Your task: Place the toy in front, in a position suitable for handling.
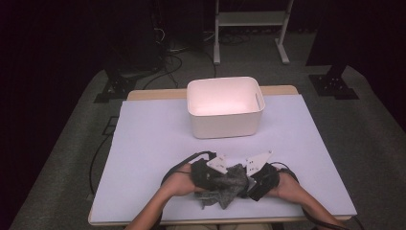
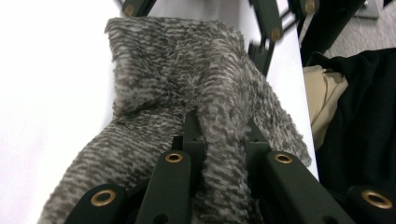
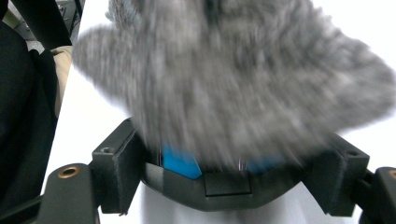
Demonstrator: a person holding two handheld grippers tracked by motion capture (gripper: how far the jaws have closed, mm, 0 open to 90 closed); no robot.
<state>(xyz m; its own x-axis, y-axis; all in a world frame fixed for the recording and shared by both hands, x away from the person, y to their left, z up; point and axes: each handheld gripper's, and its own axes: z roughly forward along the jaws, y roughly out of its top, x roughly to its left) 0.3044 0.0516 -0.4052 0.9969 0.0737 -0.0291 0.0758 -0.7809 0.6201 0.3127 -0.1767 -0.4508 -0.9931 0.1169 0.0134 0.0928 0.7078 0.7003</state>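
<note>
The counter (image 1: pixel 143 143) carries a white bin (image 1: pixel 224 106) at twelve o'clock, well apart from the grey fuzzy cloth (image 1: pixel 225 186) held at six o'clock between both hands. The left gripper (image 2: pixel 223 140) is clamped on a fold of the cloth. The right gripper (image 3: pixel 224 168) has cloth bunched over it; I cannot tell how its jaws stand. The thin pinch could slip if the hands pull apart. Nothing lies between the cloth and the bin.

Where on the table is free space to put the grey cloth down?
The pale lilac table cover is bare left and right of the white plastic bin, and between the bin and the hands. It is crowded at the near edge, where both claws hold the fuzzy grey cloth.
</note>
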